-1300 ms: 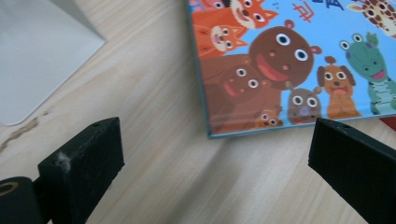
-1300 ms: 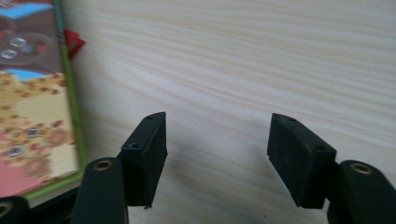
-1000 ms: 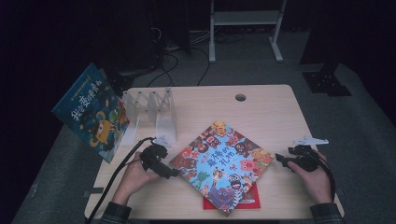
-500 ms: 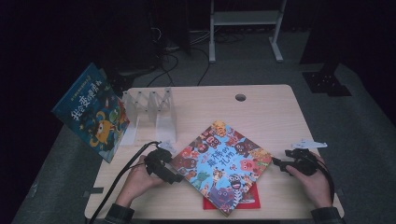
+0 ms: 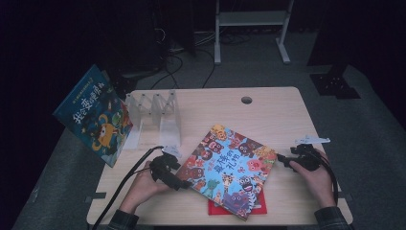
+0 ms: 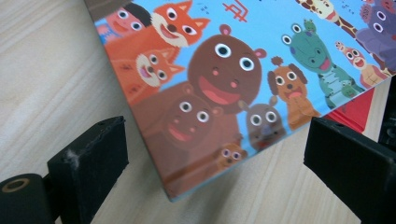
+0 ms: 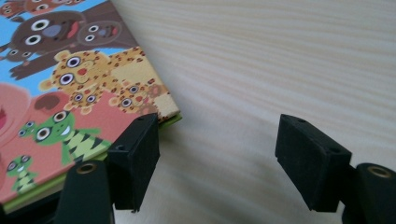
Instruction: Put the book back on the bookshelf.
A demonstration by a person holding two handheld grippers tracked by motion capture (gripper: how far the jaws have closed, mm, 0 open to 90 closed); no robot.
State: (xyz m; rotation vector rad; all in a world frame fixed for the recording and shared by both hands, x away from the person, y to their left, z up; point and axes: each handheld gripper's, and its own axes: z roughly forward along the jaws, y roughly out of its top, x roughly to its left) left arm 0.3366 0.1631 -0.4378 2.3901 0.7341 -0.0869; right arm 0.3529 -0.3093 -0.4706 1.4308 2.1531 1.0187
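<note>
We see the animal picture book lying flat on the table, turned at an angle, between our two grippers. It rests on top of a red book, of which a strip shows along its near edge.

Left gripper: held low at the book's left corner. In the left gripper view the jaws stand wide apart, and the book's corner points down into the gap between them, without touching either jaw. The red book shows just ahead of the far jaw, under the book's edge. Bare table lies beneath and beside the near jaw.

Right gripper: held at the book's right corner. In the right gripper view the jaws are also spread wide and grip nothing. The book's corner sits directly at one jaw, just above and behind its tip; whether they touch we cannot tell. Between the jaws and beyond the other one we see plain wood.

Away from the left gripper, toward the far left of the table, stands a clear plastic rack. A blue book leans tilted beside it, at the table's left edge.
</note>
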